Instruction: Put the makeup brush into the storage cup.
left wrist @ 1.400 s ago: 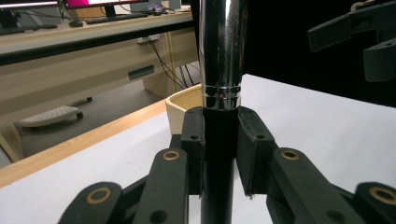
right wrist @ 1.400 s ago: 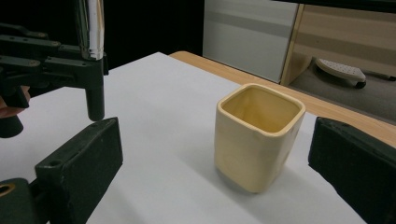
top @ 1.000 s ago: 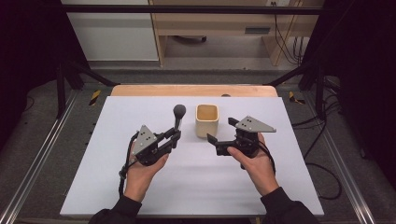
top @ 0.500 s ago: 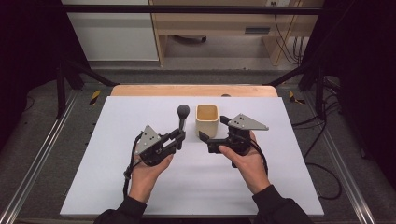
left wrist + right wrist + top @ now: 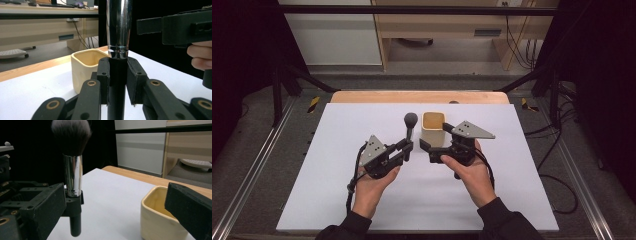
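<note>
A makeup brush stands upright in my left gripper (image 5: 408, 149), which is shut on its black handle (image 5: 117, 75). Above the pads rises the chrome ferrule (image 5: 119, 25), and the dark bristle head (image 5: 71, 135) tops it. The brush head (image 5: 410, 119) sits just left of a cream square cup (image 5: 433, 132), which is open and upright on the white table. My right gripper (image 5: 428, 151) is open in front of the cup, its jaws pointing left at the brush. In the right gripper view the brush handle (image 5: 75, 225) and the cup (image 5: 157, 220) both lie between its wide jaws (image 5: 112, 195).
The white table top (image 5: 337, 190) ends at a wooden strip (image 5: 377, 97) along its far edge. Beyond stand a desk and cabinet on a grey floor. Metal rails (image 5: 257, 170) run along both sides, and cables (image 5: 557, 165) trail at the right.
My right gripper has moved left, closer to the brush and in front of the cup. My left gripper has shifted slightly right with the brush still held upright.
</note>
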